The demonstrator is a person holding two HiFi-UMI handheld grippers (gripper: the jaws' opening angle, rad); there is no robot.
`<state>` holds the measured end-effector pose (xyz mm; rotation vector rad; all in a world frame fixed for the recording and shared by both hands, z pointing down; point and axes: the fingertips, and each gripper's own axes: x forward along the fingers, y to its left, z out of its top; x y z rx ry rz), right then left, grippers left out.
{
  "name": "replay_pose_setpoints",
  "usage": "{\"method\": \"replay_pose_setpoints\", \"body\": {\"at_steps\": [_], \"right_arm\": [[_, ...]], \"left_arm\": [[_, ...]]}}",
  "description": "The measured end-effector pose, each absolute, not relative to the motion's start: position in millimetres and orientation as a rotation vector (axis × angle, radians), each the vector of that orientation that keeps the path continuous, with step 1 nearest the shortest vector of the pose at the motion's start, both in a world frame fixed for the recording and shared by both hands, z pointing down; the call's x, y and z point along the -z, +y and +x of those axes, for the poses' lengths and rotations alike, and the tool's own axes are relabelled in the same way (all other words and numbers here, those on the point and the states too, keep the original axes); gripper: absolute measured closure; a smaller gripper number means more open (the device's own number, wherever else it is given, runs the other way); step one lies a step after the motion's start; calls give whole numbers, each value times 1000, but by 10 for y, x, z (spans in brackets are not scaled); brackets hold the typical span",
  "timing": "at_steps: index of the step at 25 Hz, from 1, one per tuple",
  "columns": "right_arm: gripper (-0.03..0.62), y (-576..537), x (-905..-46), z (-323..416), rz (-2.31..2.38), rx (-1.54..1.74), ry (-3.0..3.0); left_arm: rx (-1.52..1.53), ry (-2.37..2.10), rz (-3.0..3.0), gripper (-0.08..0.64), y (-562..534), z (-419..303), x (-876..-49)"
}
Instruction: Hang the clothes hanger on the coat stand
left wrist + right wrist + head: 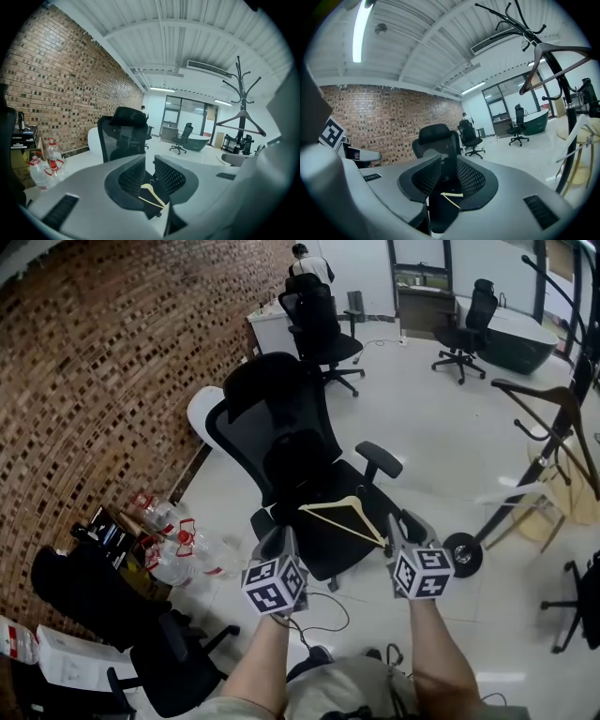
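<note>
Barely started, nothing hung yet

Pale hanger (349,518) lying on the black chair (281,427) seat, just beyond left tool (149,164) and right tool (449,164), both slightly spread, pinching nothing. Left to do: grab, carry right to coat stand (241,89), hook on.

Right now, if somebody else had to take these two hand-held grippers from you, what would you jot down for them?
Left hand-held gripper: jaws apart, nothing in them.
Right hand-held gripper: jaws apart, nothing in them.
Both point at the light wooden hanger, which lies on the seat of the black office chair. Neither has hold of it.
The coat stand is off to the right, and a dark hanger already hangs on it.
Done: nothing yet.
Left: grip the light wooden hanger, lift it, carry it to the coat stand and hook it on, probably on a free arm.
</note>
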<state>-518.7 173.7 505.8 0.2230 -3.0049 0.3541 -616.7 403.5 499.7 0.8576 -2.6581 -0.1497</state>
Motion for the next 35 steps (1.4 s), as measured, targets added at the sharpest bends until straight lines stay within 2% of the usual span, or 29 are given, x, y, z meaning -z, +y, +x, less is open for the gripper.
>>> {"method": "replay_pose_setpoints", "body": {"at_steps": [13, 23, 32, 35], "right_arm": [[512, 2494, -4845, -6260, 327, -151, -2952], [511, 3119, -4766, -7134, 320, -97, -2915], [512, 2647, -4853, -7670, 207, -92, -2923], [481, 2306, -4936, -7933, 119, -111, -2914]], "left_arm": [[244, -2572, 1045, 492, 4440, -7457, -4966], [273, -2517, 1115, 464, 4884, -8346, -4927], [222, -2580, 1031, 463, 4526, -8708, -4886], [204, -2618, 955, 463, 4227, -8855, -4832]]}}
